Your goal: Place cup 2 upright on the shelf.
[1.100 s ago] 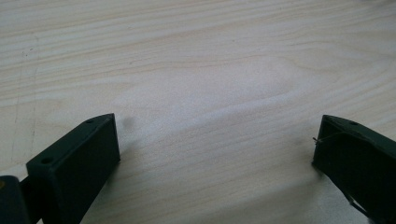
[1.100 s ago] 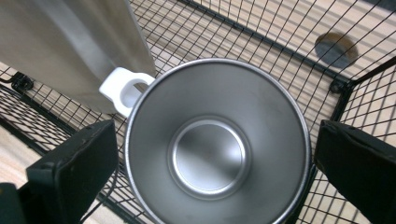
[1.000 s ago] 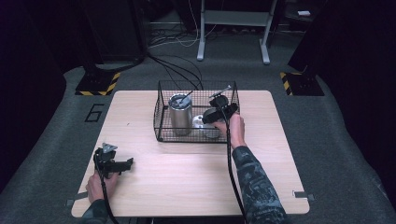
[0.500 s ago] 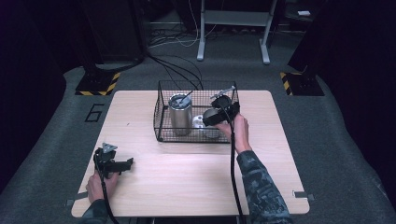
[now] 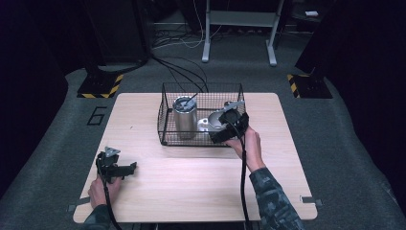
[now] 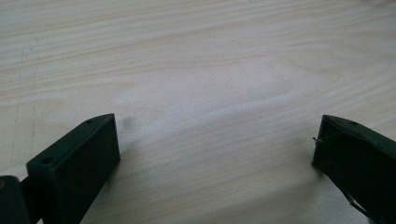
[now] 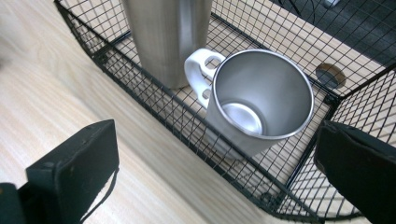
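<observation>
While both tongs gape empty, right tongs (image 7: 215, 177) near steel mug (image 7: 254, 100) in wire basket (image 7: 154, 100).

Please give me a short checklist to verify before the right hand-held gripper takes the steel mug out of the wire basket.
1. Right hand-held gripper jaws open wide enough for the mug: ok, they stand wide apart.
2. Steel mug in front of the jaws: ok, it is upright inside the wire basket, with the near wall between.
3. Mug empty: ok, its bare bottom shows.
4. Room beside the mug: not ok, its white handle is close to the tall steel tumbler.
5. Left hand-held gripper out of the way: ok, at the near left of the table.
6. Basket will stay in place: cannot tell.
</observation>
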